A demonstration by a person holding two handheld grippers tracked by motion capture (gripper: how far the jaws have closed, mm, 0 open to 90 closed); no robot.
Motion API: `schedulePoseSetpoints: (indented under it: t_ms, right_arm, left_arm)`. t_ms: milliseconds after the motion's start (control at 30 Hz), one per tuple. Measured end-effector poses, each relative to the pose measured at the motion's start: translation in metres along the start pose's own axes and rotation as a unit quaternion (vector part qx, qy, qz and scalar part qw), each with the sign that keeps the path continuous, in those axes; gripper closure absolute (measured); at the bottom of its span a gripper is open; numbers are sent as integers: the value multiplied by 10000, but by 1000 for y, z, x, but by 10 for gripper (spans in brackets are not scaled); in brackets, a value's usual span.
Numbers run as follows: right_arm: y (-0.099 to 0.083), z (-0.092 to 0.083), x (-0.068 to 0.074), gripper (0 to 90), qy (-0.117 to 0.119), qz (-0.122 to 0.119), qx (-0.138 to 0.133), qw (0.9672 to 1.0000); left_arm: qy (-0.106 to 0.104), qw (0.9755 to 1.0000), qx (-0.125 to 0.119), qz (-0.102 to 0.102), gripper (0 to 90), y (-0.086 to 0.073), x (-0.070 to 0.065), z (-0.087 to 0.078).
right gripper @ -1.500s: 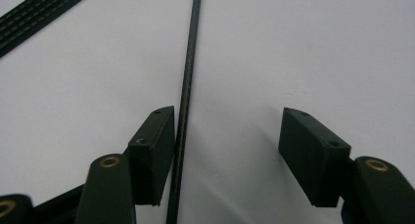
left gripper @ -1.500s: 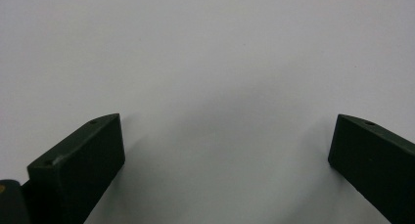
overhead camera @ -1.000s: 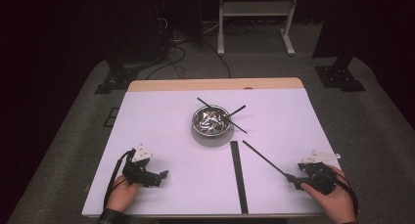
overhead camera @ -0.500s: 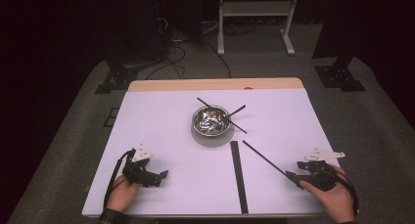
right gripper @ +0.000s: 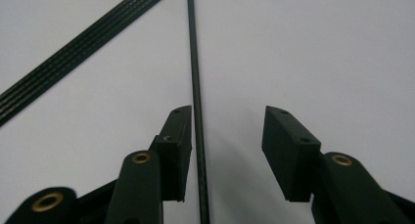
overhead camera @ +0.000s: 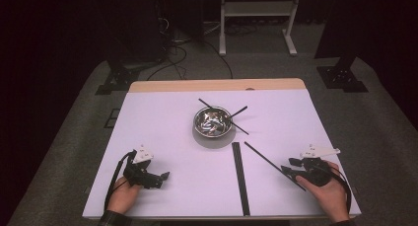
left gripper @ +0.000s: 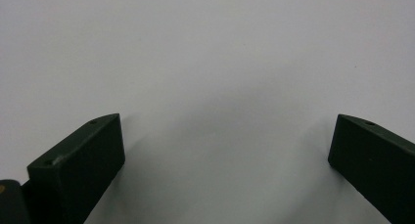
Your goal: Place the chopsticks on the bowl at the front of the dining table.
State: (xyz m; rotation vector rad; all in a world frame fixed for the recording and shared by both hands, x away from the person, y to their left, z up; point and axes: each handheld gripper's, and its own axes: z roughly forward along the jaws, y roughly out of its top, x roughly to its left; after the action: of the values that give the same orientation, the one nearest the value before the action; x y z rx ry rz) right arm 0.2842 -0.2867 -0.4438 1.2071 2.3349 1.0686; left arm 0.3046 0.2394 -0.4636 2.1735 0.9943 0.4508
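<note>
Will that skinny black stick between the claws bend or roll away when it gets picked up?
The thin black rod runs perfectly straight, so it is probably stiff. It looks very slim, so likely light, and it might roll or pivot if grabbed near its end. The right gripper jaws have just been closing around it, one jaw close beside it, the other still apart.

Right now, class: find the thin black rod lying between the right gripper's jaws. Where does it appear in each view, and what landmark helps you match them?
High view: the thin black rod lies diagonally at lower right, its near end at the right gripper.
Right gripper view: the rod runs up the centre, beside the left-hand jaw, the jaws not clamped on it.
Left gripper view: not in it.
Shared landmark: the flat black strip left of the rod.
</note>
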Motion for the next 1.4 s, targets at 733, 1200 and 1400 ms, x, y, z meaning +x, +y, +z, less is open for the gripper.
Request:
schedulePoseSetpoints:
  t_ms: [733,1200,1400]
  right_arm:
    - [23,40,7,714,371,-180,80,9991]
    - [25,45,7,825,431,-262,189,9985]
    - [24,45,7,857,379,-260,202,9987]
  left_arm:
    - [-1,10000,-4,-2,0,0,0,0]
    - [-3,10000,-2,4,0,0,0,0]
    - [-2,10000,-1,4,0,0,0,0]
